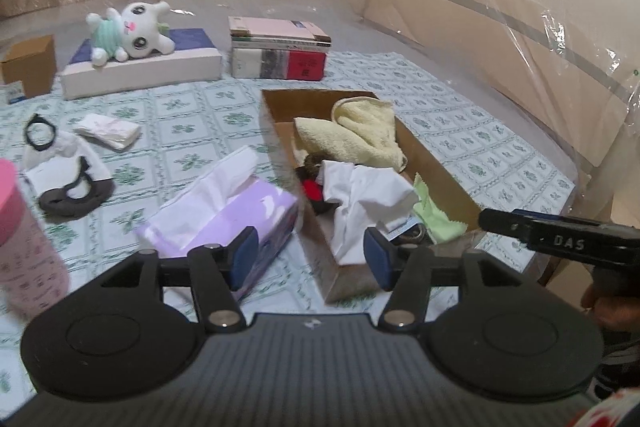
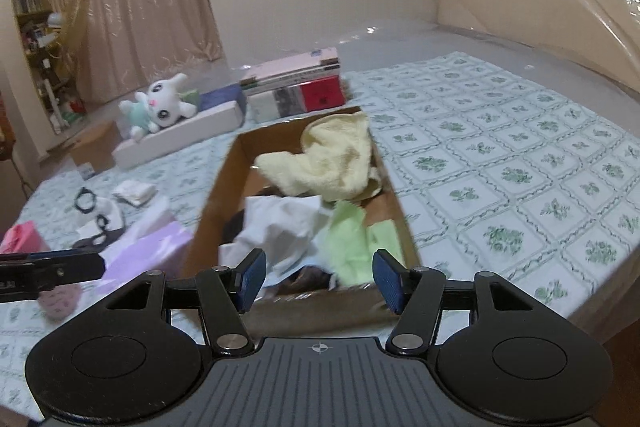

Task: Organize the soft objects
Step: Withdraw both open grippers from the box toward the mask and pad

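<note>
Both hand-held grippers, left (image 1: 310, 253) and right (image 2: 320, 277), hang wide apart with nothing between the pads, just short of the box (image 2: 216, 203), which holds a white cloth (image 2: 280, 223), yellow towel (image 2: 332, 163) and green cloth (image 2: 352, 239), tissue pack (image 1: 244, 215) just left of it.

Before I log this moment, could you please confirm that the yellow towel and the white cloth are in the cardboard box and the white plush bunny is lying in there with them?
Not quite: the plush bunny is not in the cardboard box; it lies on the flat white box farther back, as the left wrist view shows. The yellow towel and white cloth are in the cardboard box.
</note>
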Demonstrator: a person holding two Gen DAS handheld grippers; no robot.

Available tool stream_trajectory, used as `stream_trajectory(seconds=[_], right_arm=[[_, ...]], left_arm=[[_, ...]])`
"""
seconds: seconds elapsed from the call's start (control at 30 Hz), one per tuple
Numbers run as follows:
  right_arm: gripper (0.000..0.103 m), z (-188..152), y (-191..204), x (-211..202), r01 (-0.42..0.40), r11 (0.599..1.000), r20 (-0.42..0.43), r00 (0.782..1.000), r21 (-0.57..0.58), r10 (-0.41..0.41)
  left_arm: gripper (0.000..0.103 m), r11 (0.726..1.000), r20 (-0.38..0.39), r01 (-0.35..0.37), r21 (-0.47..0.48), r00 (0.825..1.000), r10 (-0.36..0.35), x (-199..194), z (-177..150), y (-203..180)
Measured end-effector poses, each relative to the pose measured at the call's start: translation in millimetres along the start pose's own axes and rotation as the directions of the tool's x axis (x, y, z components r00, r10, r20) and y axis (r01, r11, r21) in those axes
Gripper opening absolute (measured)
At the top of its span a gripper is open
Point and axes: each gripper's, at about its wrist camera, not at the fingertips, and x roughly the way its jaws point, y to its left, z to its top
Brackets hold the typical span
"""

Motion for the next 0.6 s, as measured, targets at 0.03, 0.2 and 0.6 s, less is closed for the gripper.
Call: stream_trajectory(seconds=[0.03,0.2,0.6], right_arm=[[0.059,-2,6,-5,0.005,1.0,0.01,1.0,-0.016,-0.005],[0.059,-11,39,-28,-0.011,0.995,0.043,0.999,-0.101,0.015],[0.059,-21,107,-37,-0.145,0.975,0.0,0.989,-0.166,0.148]], left_arm=[[0.062,1.0,0.008,-0.003,0.001,1.0,0.003,-7,-3,2],[0.064,0.998,0.048,-0.068,-0.004,0.997,0.068,-38,-16,12],[0.064,0.976,0.078,-0.2,-0.084,0.975,0.207,-105,-46,66]])
